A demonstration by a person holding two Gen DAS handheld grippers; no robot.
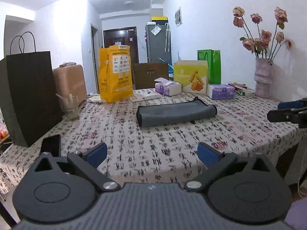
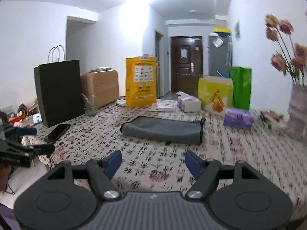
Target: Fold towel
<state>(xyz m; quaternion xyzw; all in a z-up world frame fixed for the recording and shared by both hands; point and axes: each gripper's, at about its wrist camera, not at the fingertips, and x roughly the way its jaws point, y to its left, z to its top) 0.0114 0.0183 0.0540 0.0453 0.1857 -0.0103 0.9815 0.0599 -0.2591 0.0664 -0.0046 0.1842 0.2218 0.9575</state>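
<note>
A grey towel [image 1: 175, 114] with black edging lies folded into a long flat strip on the patterned tablecloth [image 1: 153, 145], in the middle of the table; it also shows in the right wrist view [image 2: 163, 129]. My left gripper [image 1: 152, 154] is open and empty, held near the table's front edge, well short of the towel. My right gripper [image 2: 153, 163] is open and empty, also short of the towel. The right gripper shows at the right edge of the left wrist view [image 1: 287, 109]. The left gripper shows at the left edge of the right wrist view [image 2: 28, 140].
A black paper bag [image 1: 28, 97], a glass [image 1: 70, 105] and a phone [image 1: 50, 145] are at the left. A yellow bag [image 1: 115, 74], tissue packs [image 1: 167, 88], a green bag [image 1: 211, 65] and a vase of flowers [image 1: 263, 76] line the back and right.
</note>
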